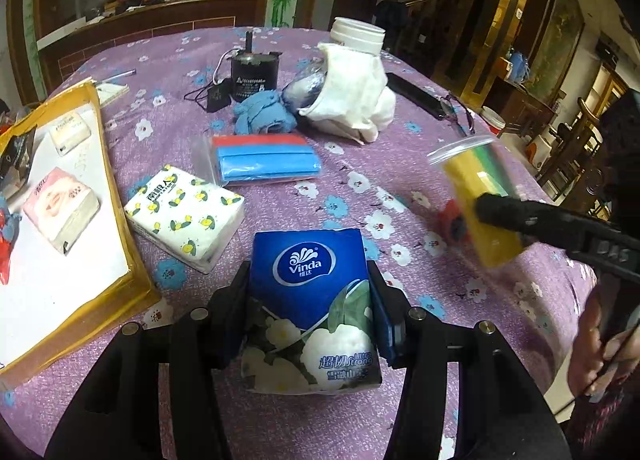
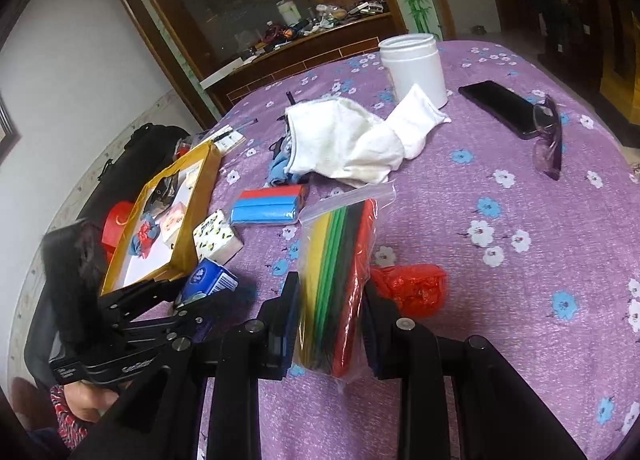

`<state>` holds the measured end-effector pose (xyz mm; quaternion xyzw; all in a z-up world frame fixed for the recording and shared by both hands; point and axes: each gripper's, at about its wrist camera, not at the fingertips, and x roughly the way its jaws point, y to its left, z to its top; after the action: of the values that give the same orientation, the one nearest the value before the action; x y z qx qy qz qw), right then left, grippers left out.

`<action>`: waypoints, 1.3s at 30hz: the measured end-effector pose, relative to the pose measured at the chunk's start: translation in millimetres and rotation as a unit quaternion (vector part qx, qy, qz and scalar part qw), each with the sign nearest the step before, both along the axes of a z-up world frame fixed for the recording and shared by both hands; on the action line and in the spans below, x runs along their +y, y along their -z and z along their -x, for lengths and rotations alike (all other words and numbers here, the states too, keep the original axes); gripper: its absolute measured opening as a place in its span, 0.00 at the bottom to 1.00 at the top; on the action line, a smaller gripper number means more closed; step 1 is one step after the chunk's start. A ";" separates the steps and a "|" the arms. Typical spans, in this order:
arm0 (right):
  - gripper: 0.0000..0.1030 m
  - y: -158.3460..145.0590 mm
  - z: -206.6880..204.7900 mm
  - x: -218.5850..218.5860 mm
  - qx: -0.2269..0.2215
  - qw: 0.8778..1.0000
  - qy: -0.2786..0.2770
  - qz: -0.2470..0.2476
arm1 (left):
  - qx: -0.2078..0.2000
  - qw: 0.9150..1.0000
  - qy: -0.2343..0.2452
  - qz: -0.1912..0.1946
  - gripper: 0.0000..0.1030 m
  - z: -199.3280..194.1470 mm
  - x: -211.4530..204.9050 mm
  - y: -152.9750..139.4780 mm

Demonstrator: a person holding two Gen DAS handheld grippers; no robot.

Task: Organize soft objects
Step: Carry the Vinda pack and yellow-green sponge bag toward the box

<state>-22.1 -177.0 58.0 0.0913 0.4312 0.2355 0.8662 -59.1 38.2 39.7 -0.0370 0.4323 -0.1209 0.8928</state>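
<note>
My left gripper (image 1: 309, 280) is shut on a blue Vinda tissue pack (image 1: 310, 300) and holds it above the purple floral table (image 1: 400, 400); it also shows in the right wrist view (image 2: 208, 280). My right gripper (image 2: 332, 292) is shut on a clear zip bag of coloured foam sheets (image 2: 340, 280), seen blurred in the left wrist view (image 1: 476, 196). A yellow-rimmed box lid (image 1: 120, 220) at the left holds a pink tissue pack (image 1: 60, 208) and a white one (image 1: 69, 131). A lemon-print tissue pack (image 1: 186, 212) lies beside it.
A bagged blue and red foam block (image 1: 264, 158), a blue cloth (image 1: 262, 114), a white cloth (image 1: 356, 100), a black motor (image 1: 254, 76), a white jar (image 2: 416, 68), a phone (image 2: 500, 106), glasses (image 2: 548, 140) and a red plastic bag (image 2: 412, 288) lie on the table.
</note>
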 end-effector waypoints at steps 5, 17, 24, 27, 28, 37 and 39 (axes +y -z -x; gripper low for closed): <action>0.28 10.0 -4.8 17.1 0.014 1.000 -0.015 0.001 | -0.010 1.000 -0.002 0.008 0.49 7.6 8.3 -8.6; 0.28 -8.8 0.3 61.4 0.004 0.998 -0.064 -0.008 | -0.058 0.997 -0.043 0.025 0.49 19.3 53.3 -48.1; 0.28 -23.3 -4.2 103.0 -0.001 0.994 -0.109 -0.016 | -0.072 0.990 -0.117 0.024 0.50 21.0 116.4 -55.4; 0.28 -28.1 -3.4 134.0 -0.008 0.990 -0.140 -0.011 | -0.069 0.985 -0.154 0.031 0.50 22.4 149.0 -49.5; 0.28 -28.9 -2.7 142.7 -0.009 0.989 -0.149 -0.010 | -0.067 0.983 -0.168 0.035 0.50 22.4 160.4 -46.2; 0.28 -20.8 -14.2 231.0 0.001 0.976 -0.216 -0.004 | -0.025 0.974 -0.223 0.039 0.50 16.2 210.2 -11.1; 0.28 -13.1 -17.7 247.0 0.011 0.974 -0.225 0.000 | -0.018 0.974 -0.224 0.038 0.50 17.9 215.1 -4.9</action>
<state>-4.4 70.0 71.1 -0.0053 0.4504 0.4238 0.7858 -77.0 253.3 44.7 -0.1643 0.3920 0.0656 0.9028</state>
